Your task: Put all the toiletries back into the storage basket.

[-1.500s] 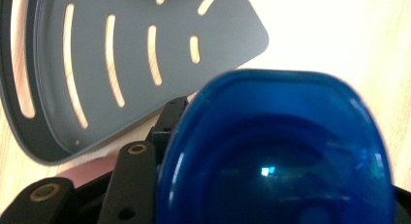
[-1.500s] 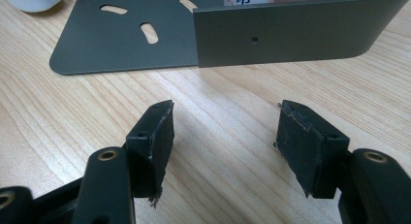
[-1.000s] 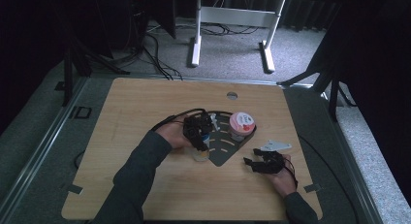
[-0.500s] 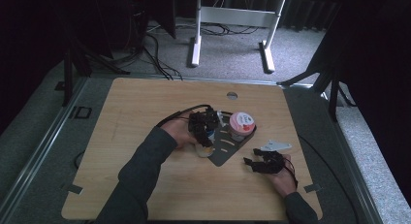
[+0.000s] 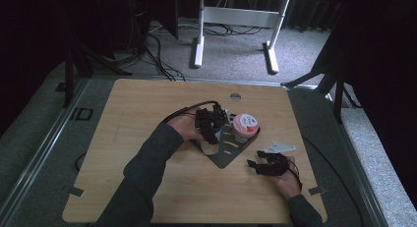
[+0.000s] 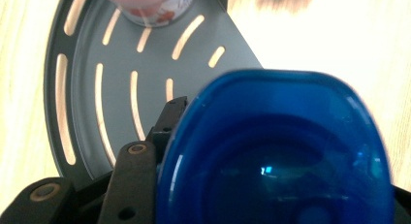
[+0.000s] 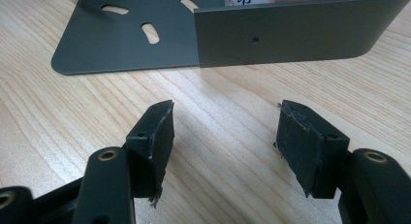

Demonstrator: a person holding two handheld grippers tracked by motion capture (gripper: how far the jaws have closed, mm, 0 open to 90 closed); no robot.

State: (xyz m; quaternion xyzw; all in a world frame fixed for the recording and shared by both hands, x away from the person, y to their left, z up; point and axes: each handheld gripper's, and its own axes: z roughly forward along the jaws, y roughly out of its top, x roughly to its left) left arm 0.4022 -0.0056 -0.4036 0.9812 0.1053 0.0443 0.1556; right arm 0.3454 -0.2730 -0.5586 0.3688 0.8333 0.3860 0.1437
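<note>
My left gripper (image 5: 210, 131) is shut on a small tub with a blue lid (image 6: 276, 151), held just over the near-left part of the dark grey slotted tray (image 6: 97, 54). In the high view the tub (image 5: 210, 146) hangs under the gripper at the tray's (image 5: 231, 156) left edge. A pink-topped cup (image 5: 245, 125) stands at the far end of the tray and appears at the top of the left gripper view (image 6: 150, 6). My right gripper (image 7: 225, 136) rests open on the wood, pointing at the tray's upright wall (image 7: 291, 35), with nothing between its jaws.
The tray sits right of centre on the wooden table (image 5: 123, 138). A round hole (image 5: 235, 96) marks the table's far edge. A white frame (image 5: 236, 20) stands on the floor beyond. The right hand (image 5: 285, 180) lies near the front right corner.
The left gripper has carried the blue-lidded tub a little to the right and up, further over the tray. The right gripper has stayed still.
</note>
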